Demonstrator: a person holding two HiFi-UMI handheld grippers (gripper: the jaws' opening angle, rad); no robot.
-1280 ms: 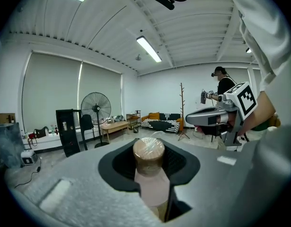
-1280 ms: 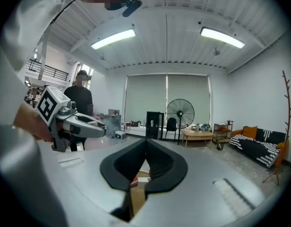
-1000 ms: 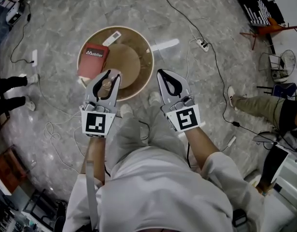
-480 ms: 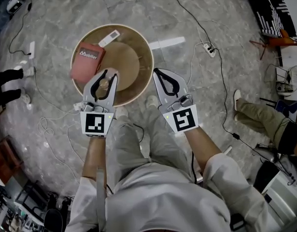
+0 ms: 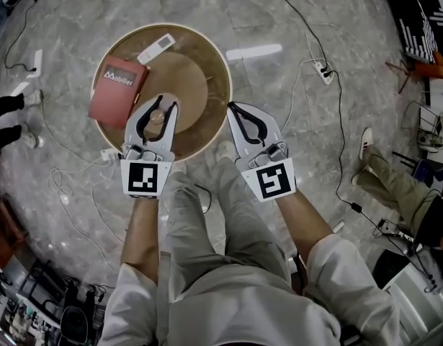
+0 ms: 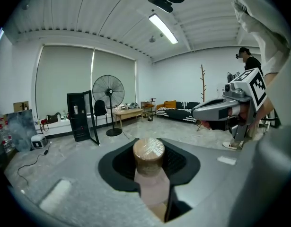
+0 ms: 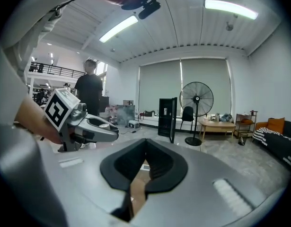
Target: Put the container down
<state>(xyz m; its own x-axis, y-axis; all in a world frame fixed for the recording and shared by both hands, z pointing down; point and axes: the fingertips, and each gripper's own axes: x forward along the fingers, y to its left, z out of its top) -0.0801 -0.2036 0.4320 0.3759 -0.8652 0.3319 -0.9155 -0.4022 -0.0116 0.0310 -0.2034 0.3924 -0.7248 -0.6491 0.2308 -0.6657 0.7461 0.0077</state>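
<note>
Container (image 5: 157,119) upright, long axis vertical, clamped in left claw (image 5: 166,104).

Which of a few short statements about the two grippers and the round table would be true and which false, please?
1. The left gripper is clamped on the container. True.
2. The right gripper holds the red box. False: its jaws are together with nothing between them.
3. A white remote lies on the round table. True.
4. The red box lies on the floor. False: it lies on the table, at its left edge.
5. A standing fan shows in the left gripper view. True.
</note>
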